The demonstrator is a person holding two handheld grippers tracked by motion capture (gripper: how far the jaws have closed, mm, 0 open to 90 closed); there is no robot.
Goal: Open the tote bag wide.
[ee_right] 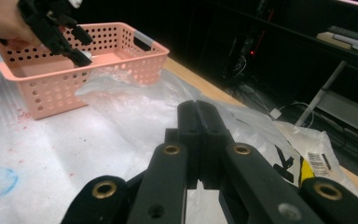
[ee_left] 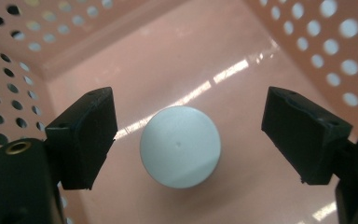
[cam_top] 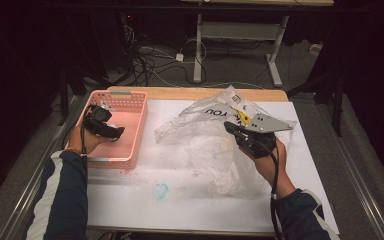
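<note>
Left gripper (ee_left: pixel 189 135): jaws stood wide apart inside the pink basket (cam_top: pixel 130 100), reached down over a white round lid (ee_left: pixel 181 146).
Lid's place: it lay on the basket floor, between the two jaws and touching neither.
Lid's look: smooth, pale grey-white, a small dimple at its centre.
Basket: at the bench's left edge, far corner.
Right gripper (ee_right: pixel 198 140): jaws pressed together, empty, above a crumpled clear plastic bag (cam_top: pixel 205 130) mid-bench.

White-topped table (cam_top: pixel 190 205), pink perforated basket (cam_top: pixel 130 150) at left, crumpled clear plastic bag (cam_top: pixel 205 145) mid-table, blue smudge (cam_top: pixel 160 190)
</note>
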